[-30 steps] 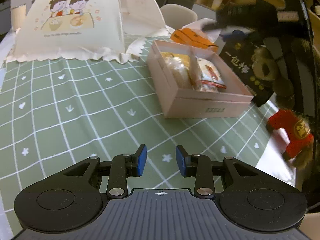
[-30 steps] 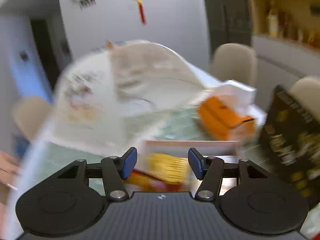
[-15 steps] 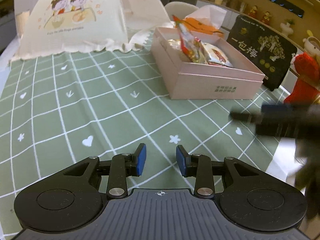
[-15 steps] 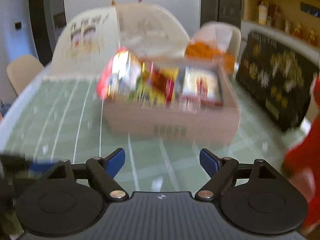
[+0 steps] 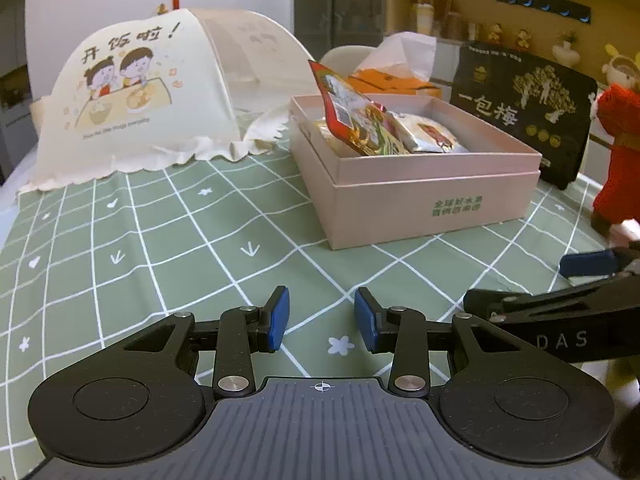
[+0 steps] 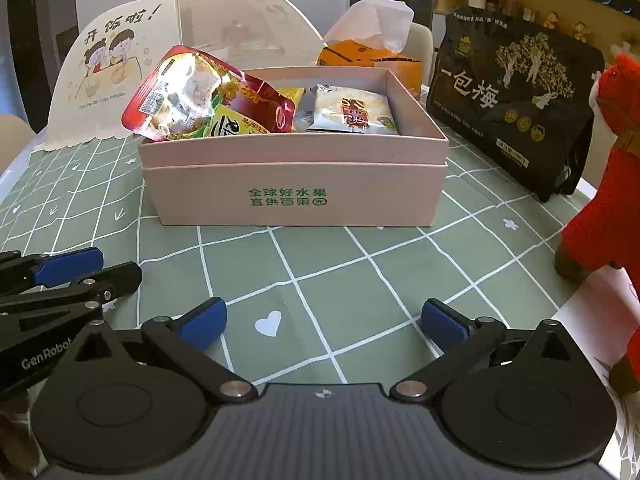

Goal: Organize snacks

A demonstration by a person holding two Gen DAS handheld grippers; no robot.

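Covering the worktop (image 6: 360, 272), a green checked cloth lies bare in front of the pink box (image 6: 296, 192), giving both claws free room. The red snack packet (image 6: 200, 92) leans over the box's left rim, likely just dropped. The right claw (image 6: 324, 322) has just spread wide, empty; the left claw (image 5: 322, 318) is partly spread, empty.

Bare green tabletop (image 6: 320, 264) lies open between both tools and the pink box (image 6: 296, 192) — a clear lane up to its front wall. To the right, the black bag (image 6: 516, 96) and red plush toy (image 6: 600, 208) hem that side; the food cover (image 5: 136, 96) blocks the far left. A red snack packet (image 6: 200, 96) juts over the box's left rim.
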